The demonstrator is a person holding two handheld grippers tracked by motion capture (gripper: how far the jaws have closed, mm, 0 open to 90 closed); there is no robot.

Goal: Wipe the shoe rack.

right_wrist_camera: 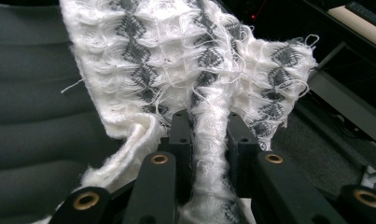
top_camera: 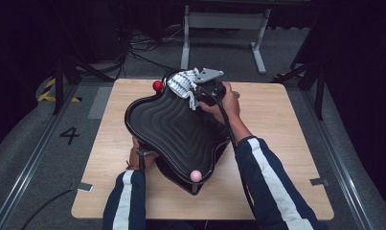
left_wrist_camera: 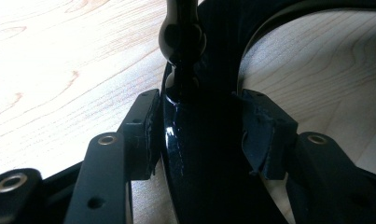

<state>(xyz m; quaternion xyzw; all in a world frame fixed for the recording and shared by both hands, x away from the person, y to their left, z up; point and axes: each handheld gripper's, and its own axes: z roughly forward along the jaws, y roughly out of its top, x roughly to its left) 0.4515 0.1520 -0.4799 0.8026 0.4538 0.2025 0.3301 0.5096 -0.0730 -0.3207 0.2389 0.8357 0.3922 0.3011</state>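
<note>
Wiping is the job here, as far as I can judge. A big black seat (top_camera: 174,132) with wavy lines lies in the middle of the wooden desk (top_camera: 286,143). It has a red ball (top_camera: 157,86) at its top end and a pink ball (top_camera: 196,175) at its bottom end.

The right hand-held gripper (top_camera: 196,91) sits at the upper middle of the high view, at the top edge of the seat. Its jaws are pressed together on a white and grey cloth (right_wrist_camera: 190,70). The cloth touches the seat there.

The left hand-held gripper (left_wrist_camera: 195,135) is at the lower left edge of the seat. Its jaws are clamped on a shiny black part of the seat, one pad on each side, to keep it from sliding.

I think the cloth is on the top end now. The wide middle and the bottom end look like they are left to wipe.

The high view shows the whole seat and both sleeves. The right gripper view shows the loose threads and grey diamond shapes on the cloth. The left gripper view shows the pads squeezing the black edge up close.
</note>
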